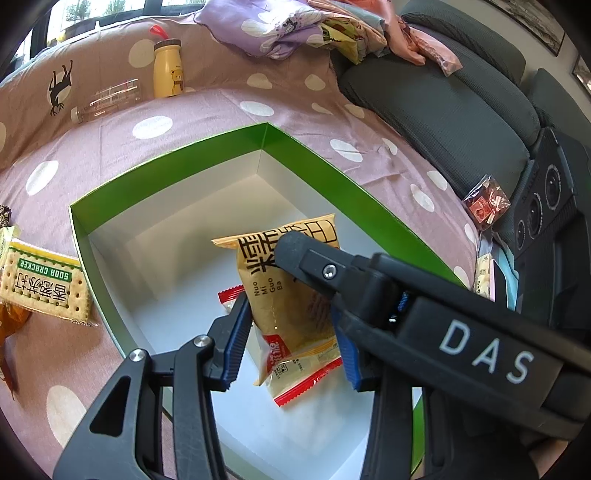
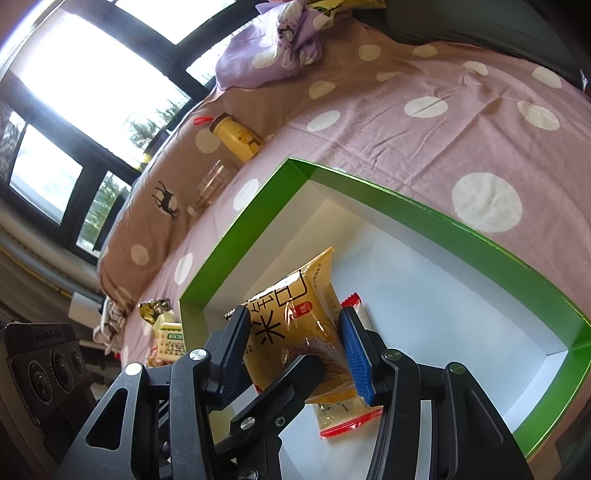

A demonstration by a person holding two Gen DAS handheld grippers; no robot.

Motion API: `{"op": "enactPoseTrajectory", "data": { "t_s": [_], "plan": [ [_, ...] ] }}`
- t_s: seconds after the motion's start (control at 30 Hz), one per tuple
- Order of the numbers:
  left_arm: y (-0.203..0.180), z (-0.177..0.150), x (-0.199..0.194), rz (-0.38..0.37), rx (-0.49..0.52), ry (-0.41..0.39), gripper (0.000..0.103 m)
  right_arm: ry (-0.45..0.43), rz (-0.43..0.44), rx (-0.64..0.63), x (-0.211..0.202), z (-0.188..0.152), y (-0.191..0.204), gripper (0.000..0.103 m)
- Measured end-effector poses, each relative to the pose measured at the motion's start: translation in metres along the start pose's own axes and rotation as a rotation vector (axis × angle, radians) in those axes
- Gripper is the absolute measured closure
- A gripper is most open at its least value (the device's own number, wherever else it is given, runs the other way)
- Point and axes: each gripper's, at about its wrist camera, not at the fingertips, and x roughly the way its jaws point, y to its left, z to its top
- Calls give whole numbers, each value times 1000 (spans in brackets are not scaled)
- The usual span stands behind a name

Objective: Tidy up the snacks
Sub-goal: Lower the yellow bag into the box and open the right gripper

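A green box with a white inside (image 1: 306, 155) (image 2: 236, 229) lies on the polka-dot bed cover. A yellow rice-cracker snack pack (image 1: 291, 295) (image 2: 295, 317) stands tilted inside it, over a red-edged packet (image 1: 306, 384) (image 2: 351, 421) on the box floor. My left gripper (image 1: 295, 332) has its blue pads on both sides of the yellow pack. My right gripper (image 2: 295, 350) also brackets the pack; its finger (image 1: 306, 258) crosses the pack's top in the left wrist view. Both look closed on it.
A soda cracker pack (image 1: 44, 284) (image 2: 170, 339) lies left of the box. A small red snack bag (image 1: 487, 203) sits by the grey sofa cushion (image 1: 443, 107). A yellow bottle (image 1: 168, 70) (image 2: 236, 138), a clear bottle (image 1: 107, 103) and piled bedding (image 1: 288, 26) lie further back.
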Motion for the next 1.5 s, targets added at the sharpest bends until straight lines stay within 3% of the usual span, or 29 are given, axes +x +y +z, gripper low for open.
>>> {"op": "enactPoseTrajectory", "data": {
  "t_s": [1.17,1.5],
  "plan": [
    [-1,3,19,22,8,74,62,37,-51,81,12,1,-14,50],
    [-2,0,12,35,2,56,63,20,-63,78,9,1,-13,50]
  ]
}}
